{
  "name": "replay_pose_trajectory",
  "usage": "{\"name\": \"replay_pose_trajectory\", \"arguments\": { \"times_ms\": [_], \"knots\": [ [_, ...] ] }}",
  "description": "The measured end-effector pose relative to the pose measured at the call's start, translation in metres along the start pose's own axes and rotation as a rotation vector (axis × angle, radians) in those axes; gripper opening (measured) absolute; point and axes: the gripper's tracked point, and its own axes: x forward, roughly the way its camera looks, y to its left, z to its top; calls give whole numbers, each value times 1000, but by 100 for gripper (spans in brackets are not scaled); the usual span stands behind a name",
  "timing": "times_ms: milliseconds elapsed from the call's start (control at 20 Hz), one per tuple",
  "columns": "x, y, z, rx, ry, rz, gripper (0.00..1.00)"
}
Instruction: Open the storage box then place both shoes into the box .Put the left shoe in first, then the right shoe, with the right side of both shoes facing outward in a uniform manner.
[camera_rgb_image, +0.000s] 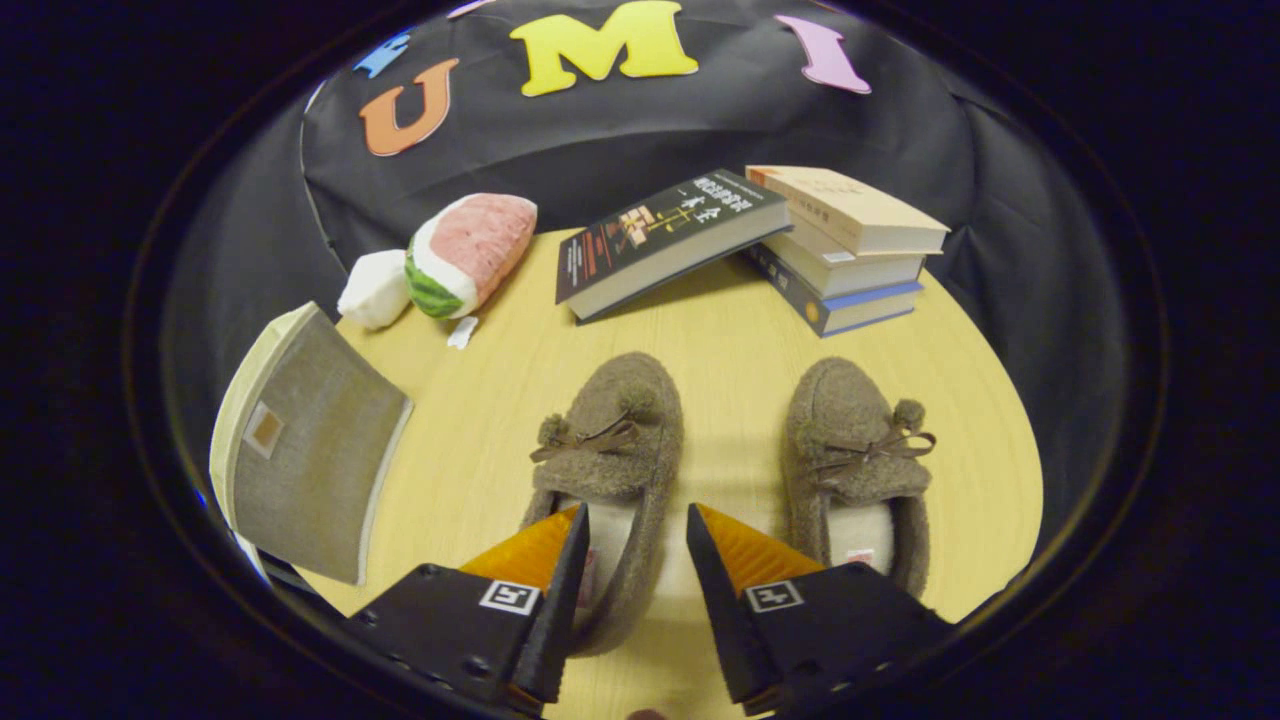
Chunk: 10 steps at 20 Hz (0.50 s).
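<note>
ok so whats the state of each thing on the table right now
grey fabric storage box: lid looks raised
left fuzzy brown shoe: upright on the table, its inner side wall between the fingers
right fuzzy brown shoe: upright, untouched
gripper: open
dark-covered book: tilted against the book stack

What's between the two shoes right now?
In the gripper view, only bare table lies between the left shoe and right shoe; the open tool straddles the left shoe's side wall.
</note>
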Motion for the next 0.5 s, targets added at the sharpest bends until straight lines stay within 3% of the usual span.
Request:
{"name": "replay_pose_trajectory", "arguments": {
  "times_ms": [150,200,350,500],
  "knots": [
    [10,-3,-5,35,38,-28,34],
    [13,-3,-7,54,60,-26,19],
    [16,-7,-9,107,87,-40,2],
    [12,-5,-6,157,87,-39,0]
  ]
}}
